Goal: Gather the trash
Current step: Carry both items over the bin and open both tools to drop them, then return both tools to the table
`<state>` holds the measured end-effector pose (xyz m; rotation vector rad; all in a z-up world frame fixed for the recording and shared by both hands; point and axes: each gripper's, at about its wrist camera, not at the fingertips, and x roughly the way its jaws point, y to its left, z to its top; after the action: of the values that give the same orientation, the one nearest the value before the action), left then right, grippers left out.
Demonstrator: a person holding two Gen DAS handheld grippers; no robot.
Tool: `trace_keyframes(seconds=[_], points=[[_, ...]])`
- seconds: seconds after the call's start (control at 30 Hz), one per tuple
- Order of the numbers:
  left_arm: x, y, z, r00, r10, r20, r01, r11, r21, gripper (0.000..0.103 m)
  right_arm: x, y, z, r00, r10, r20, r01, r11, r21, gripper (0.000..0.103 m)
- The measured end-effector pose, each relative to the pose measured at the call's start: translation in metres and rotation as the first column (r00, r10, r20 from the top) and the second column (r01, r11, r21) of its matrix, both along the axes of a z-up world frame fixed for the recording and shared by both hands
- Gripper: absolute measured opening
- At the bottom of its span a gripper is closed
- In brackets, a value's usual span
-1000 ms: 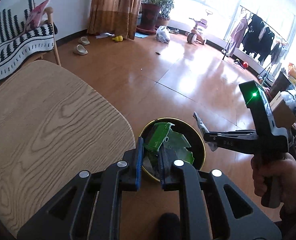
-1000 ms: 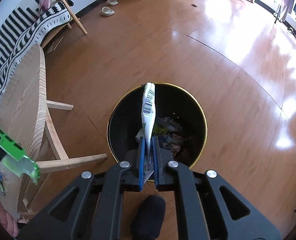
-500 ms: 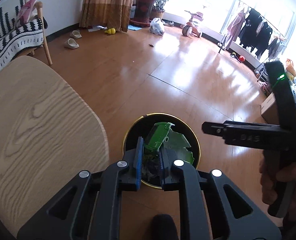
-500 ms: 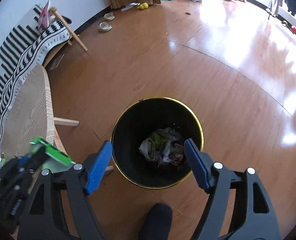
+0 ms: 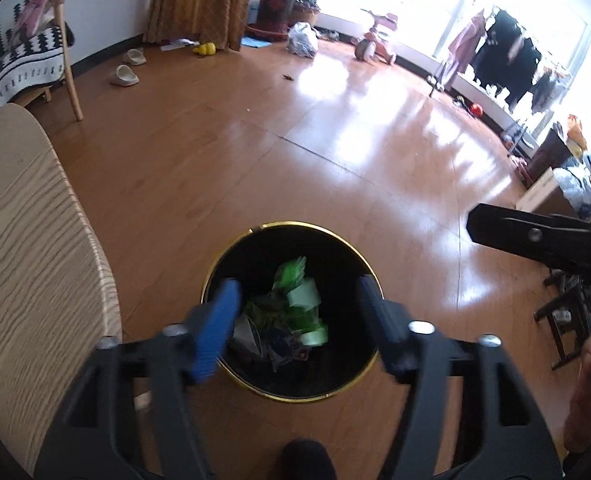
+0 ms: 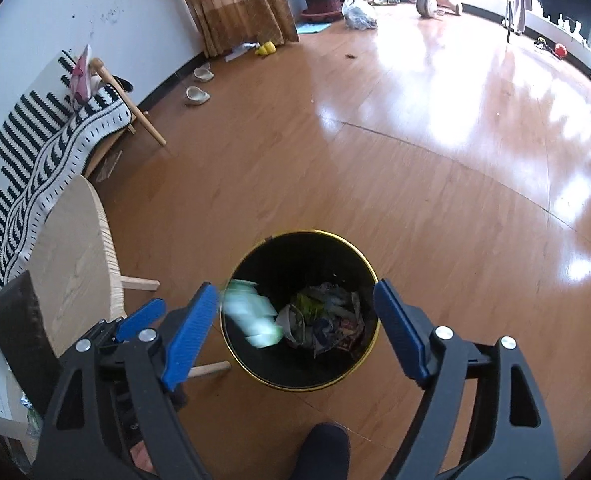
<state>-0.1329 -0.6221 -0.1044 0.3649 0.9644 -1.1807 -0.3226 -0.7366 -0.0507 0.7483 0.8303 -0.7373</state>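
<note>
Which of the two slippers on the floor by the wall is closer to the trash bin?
The slipper lying farther from the curtain is closer to the trash bin; the other slipper sits beyond it, nearer the curtain.

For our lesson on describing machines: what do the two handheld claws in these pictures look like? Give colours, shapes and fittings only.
Both are black plastic frames with triangular cut-outs and round silver screws at the joints. The left claw has two long fingers; one carries a ribbed blue pad, the other looks dark and blurred. The right claw shows ribbed blue pads on both fingers. No cables or lettering show.
</note>
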Motion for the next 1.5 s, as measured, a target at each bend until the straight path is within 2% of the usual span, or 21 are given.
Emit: trace_keyframes(seconds=[0.13,0.23,0.37,0.43,0.57,0.73,0.9,1.03,1.1,1.13,1.2,1.3,1.33,1.4,1.43,1.5], points=[[0.009,0.007,0.005,1.000,0.011,-0.021,-0.011,1.000,-0.012,0.067,0.008,0.010,0.009,1.000,0.015,0.014,-0.015,1.000,-0.015,0.078],[0.021,0.027,0.019,0.999,0.036,-0.017,-0.036,0.999,-0.027,0.078,0.023,0.018,0.013,0.999,0.046,0.020,-0.046,0.999,-0.014,0.079],[0.043,0.075,0.045,0.994,0.098,0.041,-0.096,0.994,-0.043,0.087,0.063,0.046,0.022,0.990,0.138,0.028,-0.138,0.990,-0.018,0.080],[0.057,0.103,0.058,0.988,0.143,0.062,-0.141,0.989,-0.042,0.088,0.086,0.066,0.028,0.981,0.190,0.029,-0.189,0.981,-0.034,0.081],[0.093,0.175,0.083,0.961,0.263,0.081,-0.260,0.965,-0.045,0.091,0.136,0.111,0.037,0.949,0.313,0.031,-0.311,0.949,-0.045,0.082],[0.136,0.279,0.110,0.906,0.408,0.114,-0.404,0.913,-0.061,0.091,0.208,0.200,0.051,0.849,0.527,0.045,-0.524,0.850,-0.058,0.082],[0.176,0.396,0.124,0.823,0.553,0.127,-0.551,0.833,-0.056,0.091,0.266,0.292,0.052,0.718,0.696,0.021,-0.694,0.717,-0.068,0.082],[0.200,0.486,0.124,0.752,0.645,0.134,-0.645,0.763,-0.053,0.091,0.304,0.373,0.048,0.580,0.814,0.036,-0.813,0.581,-0.041,0.081],[0.218,0.532,0.120,0.703,0.699,0.133,-0.701,0.712,-0.043,0.091,0.316,0.411,0.043,0.504,0.863,0.037,-0.862,0.505,-0.037,0.081],[0.223,0.544,0.118,0.691,0.712,0.124,-0.713,0.700,-0.038,0.091,0.322,0.432,0.041,0.461,0.887,0.037,-0.886,0.462,-0.035,0.081],[0.239,0.574,0.110,0.663,0.743,0.090,-0.744,0.667,-0.027,0.091,0.329,0.461,0.036,0.401,0.916,0.025,-0.915,0.402,-0.044,0.081],[0.259,0.602,0.103,0.636,0.768,0.082,-0.769,0.639,-0.020,0.091,0.339,0.492,0.024,0.321,0.947,0.016,-0.946,0.321,-0.030,0.081],[0.270,0.609,0.102,0.630,0.772,0.085,-0.774,0.633,-0.021,0.091,0.343,0.500,0.021,0.304,0.953,0.009,-0.952,0.304,-0.029,0.081],[0.289,0.625,0.099,0.599,0.798,0.069,-0.798,0.602,-0.033,0.092,0.350,0.511,0.014,0.282,0.959,-0.003,-0.959,0.282,-0.022,0.079],[0.305,0.632,0.094,0.569,0.821,0.037,-0.821,0.570,-0.023,0.092,0.353,0.514,0.010,0.274,0.962,-0.007,-0.962,0.274,-0.013,0.079],[0.326,0.642,0.085,0.526,0.850,-0.004,-0.850,0.526,-0.011,0.092,0.358,0.515,0.002,0.262,0.965,-0.014,-0.965,0.262,0.003,0.071]])
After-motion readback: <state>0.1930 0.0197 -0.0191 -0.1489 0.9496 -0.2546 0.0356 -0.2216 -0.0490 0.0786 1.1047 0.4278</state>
